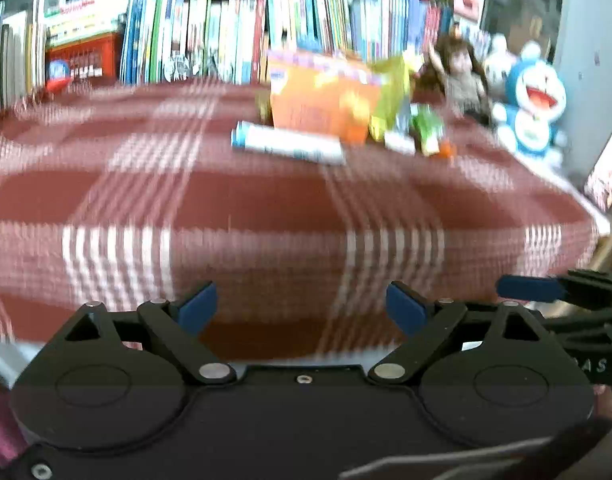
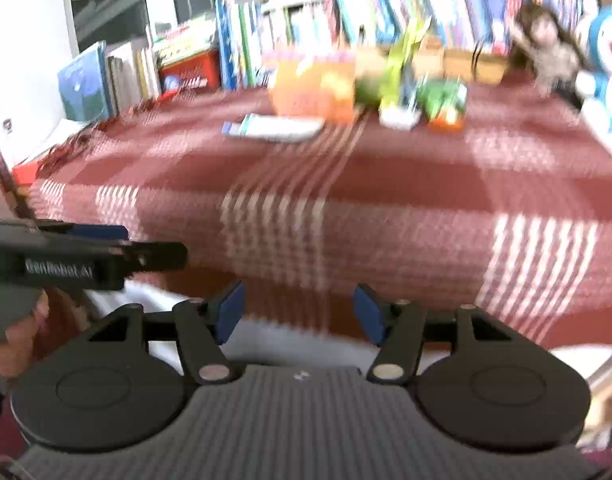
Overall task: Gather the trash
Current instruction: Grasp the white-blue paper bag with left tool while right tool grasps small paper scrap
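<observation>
Both grippers, left [image 1: 302, 308] and right [image 2: 298, 312], spread, nothing between. One tube [image 1: 288, 143], one orange bag [image 1: 319, 98] on cloth [image 1: 266, 200]. Both aim slightly downward.

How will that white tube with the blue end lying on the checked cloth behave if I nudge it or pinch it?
The white tube lies on its side, apart from the orange packet behind it, so a sideways nudge would probably roll it. It looks slim and likely light. Its smooth skin may slip; blur hides whether it is stiff.
</observation>
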Available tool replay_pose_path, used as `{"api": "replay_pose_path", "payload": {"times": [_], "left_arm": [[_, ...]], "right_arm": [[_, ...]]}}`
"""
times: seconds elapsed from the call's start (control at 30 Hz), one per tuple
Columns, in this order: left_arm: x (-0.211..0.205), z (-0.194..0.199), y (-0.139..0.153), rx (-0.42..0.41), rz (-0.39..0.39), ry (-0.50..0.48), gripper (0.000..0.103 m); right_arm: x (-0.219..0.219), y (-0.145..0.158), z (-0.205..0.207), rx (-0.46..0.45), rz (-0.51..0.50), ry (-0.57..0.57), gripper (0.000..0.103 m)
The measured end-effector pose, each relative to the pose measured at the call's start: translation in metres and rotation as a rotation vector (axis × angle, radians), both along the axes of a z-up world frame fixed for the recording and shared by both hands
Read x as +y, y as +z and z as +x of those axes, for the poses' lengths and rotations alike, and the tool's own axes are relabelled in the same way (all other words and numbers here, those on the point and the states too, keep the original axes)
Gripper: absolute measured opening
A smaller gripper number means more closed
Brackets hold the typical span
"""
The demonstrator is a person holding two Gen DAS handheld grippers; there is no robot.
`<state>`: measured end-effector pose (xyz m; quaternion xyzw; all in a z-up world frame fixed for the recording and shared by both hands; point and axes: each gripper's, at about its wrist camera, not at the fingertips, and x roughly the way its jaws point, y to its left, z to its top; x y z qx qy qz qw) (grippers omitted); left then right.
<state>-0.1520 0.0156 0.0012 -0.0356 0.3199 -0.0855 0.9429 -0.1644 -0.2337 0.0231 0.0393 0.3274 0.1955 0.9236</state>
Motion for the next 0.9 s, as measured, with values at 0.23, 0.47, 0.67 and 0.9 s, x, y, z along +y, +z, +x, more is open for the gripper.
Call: {"api": "replay_pose_path", "payload": {"times": [0.23,0.47,0.67,0.9], "left_arm": [[0.012,0.071,0.024,-0.043,-0.098,0.098,0.091],[0.025,0.147,0.01,0.055,-0.251,0.199,0.091],[0.018,0.18,-0.007,0.05,-0.28,0.289,0.09],[0.0,0.191,-0.015,-0.008,-0.182,0.291,0.083]], "right_arm": [[-0.019,0.022,0.044,-0.123,-0.082,-0.149,0.074],[-0.024,0.026,0.1,-0.123,-0.091,-0.142,0.065],[-0.015,0.023,0.151,-0.142,-0.146,-0.103,0.059],[-0.001,0.013,0.191,-0.127,-0.202,-0.059,0.052]]}}
